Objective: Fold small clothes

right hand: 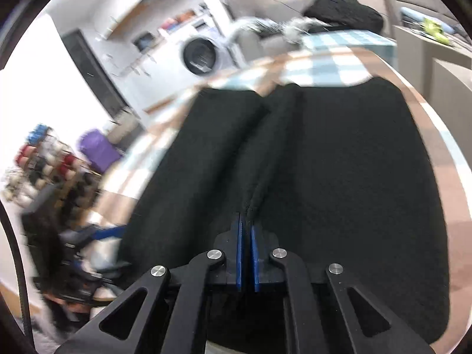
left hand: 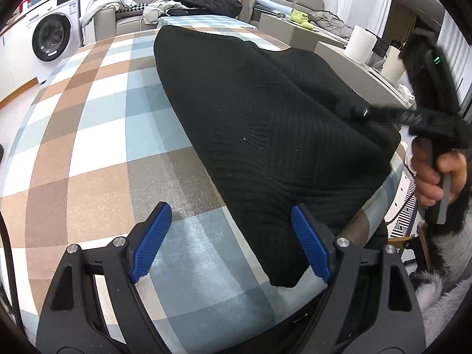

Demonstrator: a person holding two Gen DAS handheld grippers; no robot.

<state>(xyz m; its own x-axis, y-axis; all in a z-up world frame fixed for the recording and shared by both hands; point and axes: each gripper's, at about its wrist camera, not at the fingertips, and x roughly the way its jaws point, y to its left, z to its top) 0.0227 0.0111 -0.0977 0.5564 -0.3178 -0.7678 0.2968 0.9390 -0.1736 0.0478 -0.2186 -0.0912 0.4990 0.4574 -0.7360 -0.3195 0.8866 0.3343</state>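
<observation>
One black knit garment [left hand: 265, 124] lies spread across the checked tablecloth [left hand: 88, 135], and I place everything else by it. It looks partly folded already: a long ridge runs down its middle where one layer overlaps another, and its near corner hangs off the table's front edge.

The right gripper [right hand: 246, 227] sits over the garment's near end, right at the foot of that ridge. Its blue pads are drawn almost together and a thin pinch of black fabric appears caught between them, though the picture is smeared, so I say that with some caution. The left gripper [left hand: 233, 242] hovers at the garment's near left edge with its jaws wide and nothing in them; one pad overlaps the cloth's border, the other is over bare tablecloth.

I judge this the start of a fresh fold. Next, the left needs to close on its edge, then both should lift and carry the near end over towards the far end.

Count: one garment on the table, two grippers, one hand [left hand: 436, 177] visible.
</observation>
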